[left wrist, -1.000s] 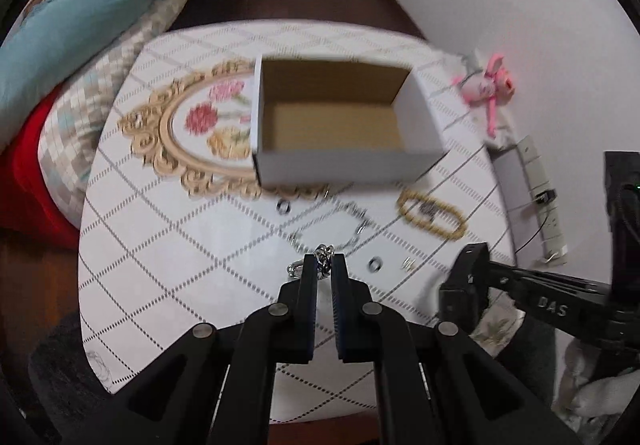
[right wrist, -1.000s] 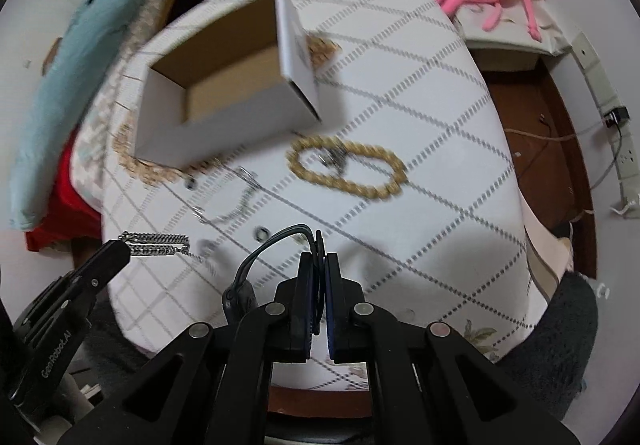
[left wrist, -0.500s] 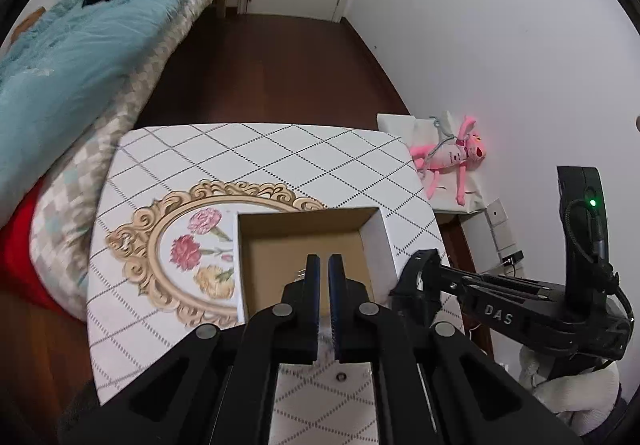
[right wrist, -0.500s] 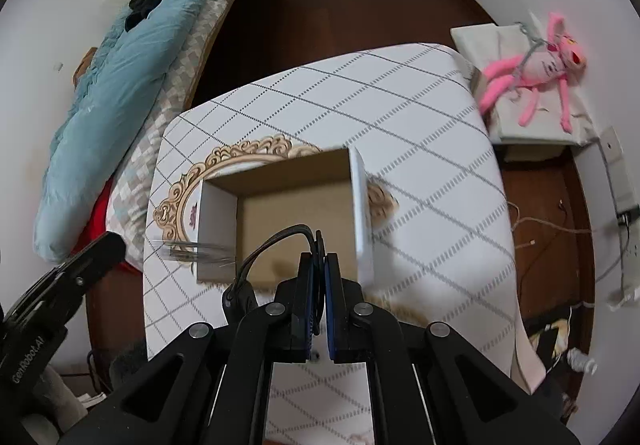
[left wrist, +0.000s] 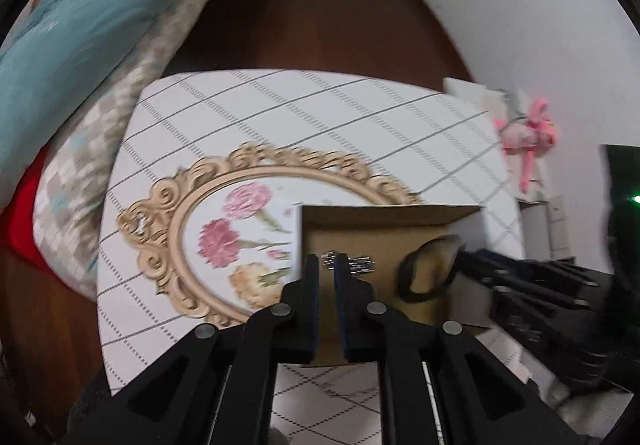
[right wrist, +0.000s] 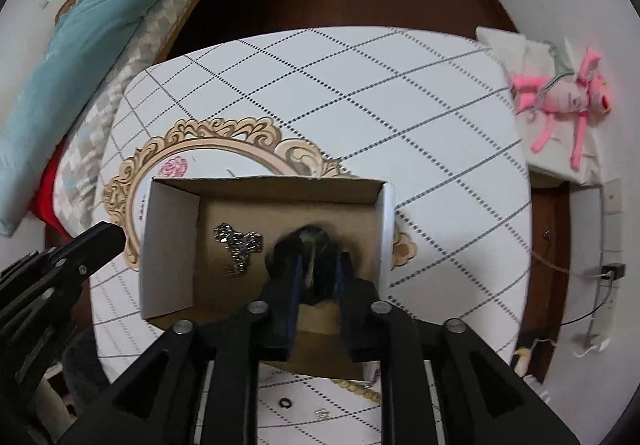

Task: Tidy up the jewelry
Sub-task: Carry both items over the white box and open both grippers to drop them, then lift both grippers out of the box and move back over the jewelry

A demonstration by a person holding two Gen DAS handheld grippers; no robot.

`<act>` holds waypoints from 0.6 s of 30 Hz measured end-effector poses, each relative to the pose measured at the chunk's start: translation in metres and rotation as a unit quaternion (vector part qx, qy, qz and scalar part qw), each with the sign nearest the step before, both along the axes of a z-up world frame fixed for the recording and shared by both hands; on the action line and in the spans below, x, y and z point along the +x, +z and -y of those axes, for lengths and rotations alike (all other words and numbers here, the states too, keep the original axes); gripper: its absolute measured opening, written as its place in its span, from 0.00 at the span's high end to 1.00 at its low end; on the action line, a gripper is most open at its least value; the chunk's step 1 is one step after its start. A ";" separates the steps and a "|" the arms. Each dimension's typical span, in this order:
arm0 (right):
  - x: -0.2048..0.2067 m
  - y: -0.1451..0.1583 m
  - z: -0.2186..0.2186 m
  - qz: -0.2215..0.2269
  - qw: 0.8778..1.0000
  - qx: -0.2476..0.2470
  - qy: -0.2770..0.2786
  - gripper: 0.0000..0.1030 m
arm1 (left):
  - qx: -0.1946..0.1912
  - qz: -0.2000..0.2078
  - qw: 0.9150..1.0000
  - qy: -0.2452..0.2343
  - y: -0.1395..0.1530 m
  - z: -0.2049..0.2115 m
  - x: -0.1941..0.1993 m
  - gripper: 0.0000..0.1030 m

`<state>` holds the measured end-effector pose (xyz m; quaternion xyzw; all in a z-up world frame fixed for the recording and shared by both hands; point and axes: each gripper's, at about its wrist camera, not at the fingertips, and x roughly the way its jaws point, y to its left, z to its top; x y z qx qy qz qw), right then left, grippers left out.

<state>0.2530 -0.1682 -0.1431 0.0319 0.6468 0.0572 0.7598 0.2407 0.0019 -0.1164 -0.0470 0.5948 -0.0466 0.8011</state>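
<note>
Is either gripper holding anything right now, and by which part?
Left gripper holds nothing; the silver chain lies in the box. Right gripper: jaws stand apart around the blurred black loop, so no firm hold; contact cannot be told.

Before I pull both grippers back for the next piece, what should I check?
1. Silver chain lying on the box floor: ok.
2. Left gripper clear of the chain: ok.
3. Black band free of the right gripper: cannot tell, blurred.
4. Box upright on the table: ok.
5. All jewelry boxed: not ok; a black ring and a beaded bracelet lie outside.
</note>
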 end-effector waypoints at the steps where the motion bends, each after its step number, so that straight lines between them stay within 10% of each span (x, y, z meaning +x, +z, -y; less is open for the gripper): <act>1: 0.000 0.001 -0.001 0.002 1.000 -0.004 0.001 0.72 | 0.010 -0.001 1.000 0.005 -0.003 -0.003 -0.002 0.79; 3: -0.004 0.005 0.002 0.010 1.000 -0.022 0.000 0.59 | 0.021 0.005 1.000 0.015 -0.006 -0.007 -0.004 0.39; 7: -0.010 0.010 0.007 0.019 0.999 -0.043 -0.004 0.16 | 0.043 0.029 0.998 0.028 -0.008 -0.011 -0.014 0.28; 9: -0.018 0.009 0.008 0.025 0.997 -0.068 0.002 0.07 | 0.048 0.032 0.998 0.029 -0.013 -0.012 -0.017 0.00; 18: -0.041 -0.003 0.014 0.035 0.995 -0.089 -0.006 0.02 | 0.060 0.029 0.997 0.027 -0.025 -0.006 -0.031 0.00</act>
